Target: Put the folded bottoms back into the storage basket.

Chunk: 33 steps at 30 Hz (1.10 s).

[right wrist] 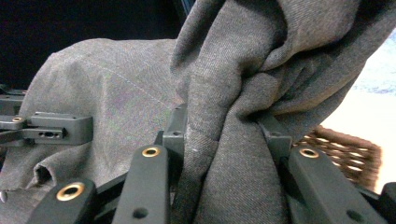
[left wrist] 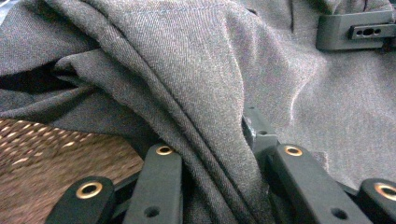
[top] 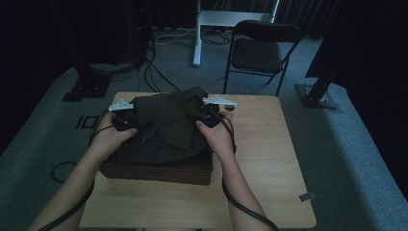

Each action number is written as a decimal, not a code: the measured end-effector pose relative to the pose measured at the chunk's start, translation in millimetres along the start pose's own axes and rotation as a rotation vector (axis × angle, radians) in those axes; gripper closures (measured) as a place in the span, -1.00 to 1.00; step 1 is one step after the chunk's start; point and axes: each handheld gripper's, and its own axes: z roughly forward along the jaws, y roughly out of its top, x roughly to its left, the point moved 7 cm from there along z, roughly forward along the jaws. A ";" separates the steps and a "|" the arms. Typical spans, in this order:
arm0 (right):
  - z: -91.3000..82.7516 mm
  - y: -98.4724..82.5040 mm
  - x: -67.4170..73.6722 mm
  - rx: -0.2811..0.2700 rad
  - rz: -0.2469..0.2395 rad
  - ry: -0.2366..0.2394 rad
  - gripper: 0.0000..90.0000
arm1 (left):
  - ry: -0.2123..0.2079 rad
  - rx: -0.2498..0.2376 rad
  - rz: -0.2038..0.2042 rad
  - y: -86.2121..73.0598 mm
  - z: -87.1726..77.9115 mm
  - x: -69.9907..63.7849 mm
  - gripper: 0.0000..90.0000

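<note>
A dark grey-green garment (top: 166, 120) is bunched over a brown wicker basket (top: 159, 171) on the wooden table (top: 269, 159). My left gripper (top: 126, 118) holds its left side and my right gripper (top: 208, 115) its right side. In the left gripper view a thick fold of the cloth (left wrist: 205, 140) is pinched between my jaws, and the basket's weave (left wrist: 51, 154) shows below at the left. In the right gripper view a gathered bunch of the fabric (right wrist: 229, 140) is clamped between my jaws, with the basket rim (right wrist: 341, 147) at the right. The other gripper's black finger (left wrist: 355, 30) shows far off on the cloth.
A black folding chair (top: 262, 50) stands behind the table beside a white desk leg (top: 197, 33). Black stands (top: 89, 82) and cables lie on the grey carpet at the left, and another stand base (top: 317, 96) at the right.
</note>
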 end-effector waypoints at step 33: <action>81.1 -72.3 0.3 0.119 0.077 -0.062 0.42 | 0.141 0.178 -0.022 -56.8 44.3 54.2 0.64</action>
